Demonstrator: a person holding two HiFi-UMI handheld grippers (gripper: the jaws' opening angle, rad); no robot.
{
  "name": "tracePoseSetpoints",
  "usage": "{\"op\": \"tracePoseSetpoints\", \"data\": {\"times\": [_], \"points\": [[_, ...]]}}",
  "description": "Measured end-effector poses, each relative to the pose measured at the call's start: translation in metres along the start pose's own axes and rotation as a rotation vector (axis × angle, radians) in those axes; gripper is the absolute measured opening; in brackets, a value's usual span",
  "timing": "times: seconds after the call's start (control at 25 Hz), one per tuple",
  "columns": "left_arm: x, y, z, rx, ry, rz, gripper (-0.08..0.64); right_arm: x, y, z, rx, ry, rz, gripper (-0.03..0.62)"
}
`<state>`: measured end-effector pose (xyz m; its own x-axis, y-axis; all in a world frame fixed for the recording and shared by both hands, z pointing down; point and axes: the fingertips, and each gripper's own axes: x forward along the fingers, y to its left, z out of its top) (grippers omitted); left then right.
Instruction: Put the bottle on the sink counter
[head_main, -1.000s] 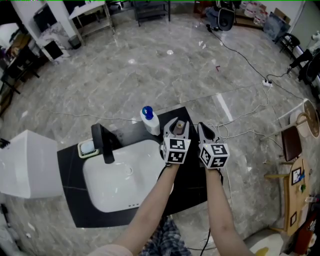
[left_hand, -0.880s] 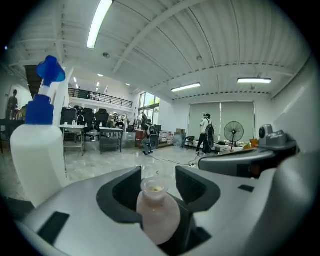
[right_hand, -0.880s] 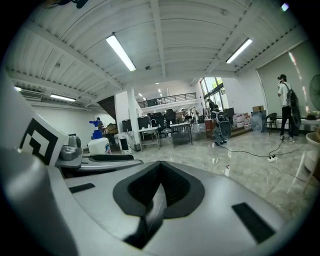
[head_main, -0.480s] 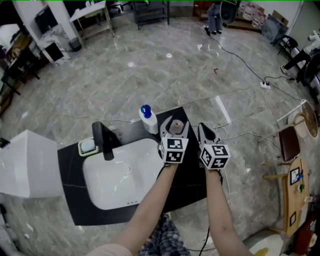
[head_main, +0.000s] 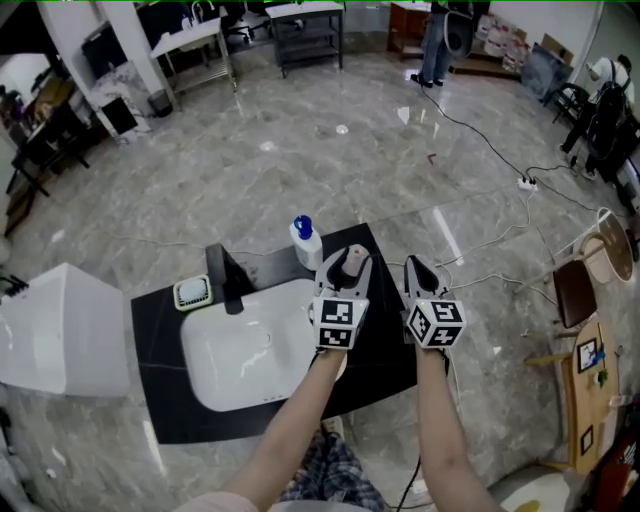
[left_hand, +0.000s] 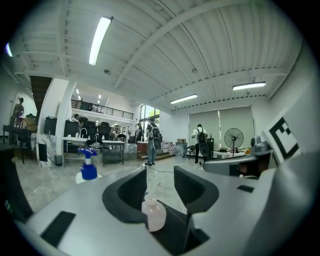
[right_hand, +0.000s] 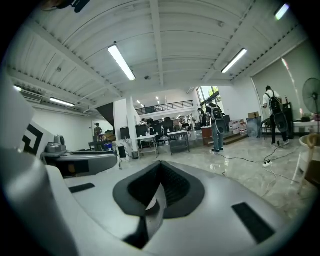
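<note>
A small whitish bottle (left_hand: 153, 216) stands upright on the black sink counter (head_main: 392, 352), to the right of the white basin (head_main: 245, 350). My left gripper (left_hand: 160, 172) reaches over it with the bottle low between its jaws. The jaws are closing, and a gap still shows beside the bottle, so the pads do not press on it. In the head view the left gripper (head_main: 349, 266) hides most of the bottle. My right gripper (head_main: 415, 272) hovers just to the right over the counter's edge. The right gripper (right_hand: 160, 169) is shut with nothing in it.
A spray bottle with a blue head (head_main: 305, 240) stands at the counter's back edge, left of my left gripper. A black faucet (head_main: 229, 281) and a small soap dish (head_main: 192, 293) sit behind the basin. A white box (head_main: 62, 332) stands left of the counter. Cables cross the floor to the right.
The left jaws have spread apart from the bottle, which stays standing on the counter. Both grippers have drawn back a little toward me. The right gripper stays shut.
</note>
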<state>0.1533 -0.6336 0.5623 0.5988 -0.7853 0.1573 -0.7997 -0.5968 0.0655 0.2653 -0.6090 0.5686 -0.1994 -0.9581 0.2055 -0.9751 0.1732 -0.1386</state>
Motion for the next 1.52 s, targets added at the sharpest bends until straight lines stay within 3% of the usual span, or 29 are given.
{"op": "tracePoseSetpoints", "data": {"times": [0.24, 0.52, 0.96, 1.28, 1.52], "points": [[-0.107, 0.003, 0.059, -0.038, -0.073, -0.003, 0.103, -0.075, 0.035, 0.038, -0.005, -0.049, -0.002, 0.015], [-0.221, 0.012, 0.105, -0.028, -0.144, 0.015, 0.05, -0.161, 0.079, 0.071, 0.009, -0.127, 0.01, 0.015], [-0.346, 0.033, 0.102, -0.035, -0.158, 0.079, 0.028, -0.25, 0.137, 0.087, -0.02, -0.178, 0.008, 0.015], [-0.39, 0.033, 0.087, -0.053, -0.174, 0.11, 0.028, -0.298, 0.141, 0.084, -0.029, -0.234, -0.032, 0.015], [-0.395, 0.032, 0.083, -0.053, -0.171, 0.11, 0.028, -0.303, 0.143, 0.074, -0.056, -0.189, -0.019, 0.014]]}}
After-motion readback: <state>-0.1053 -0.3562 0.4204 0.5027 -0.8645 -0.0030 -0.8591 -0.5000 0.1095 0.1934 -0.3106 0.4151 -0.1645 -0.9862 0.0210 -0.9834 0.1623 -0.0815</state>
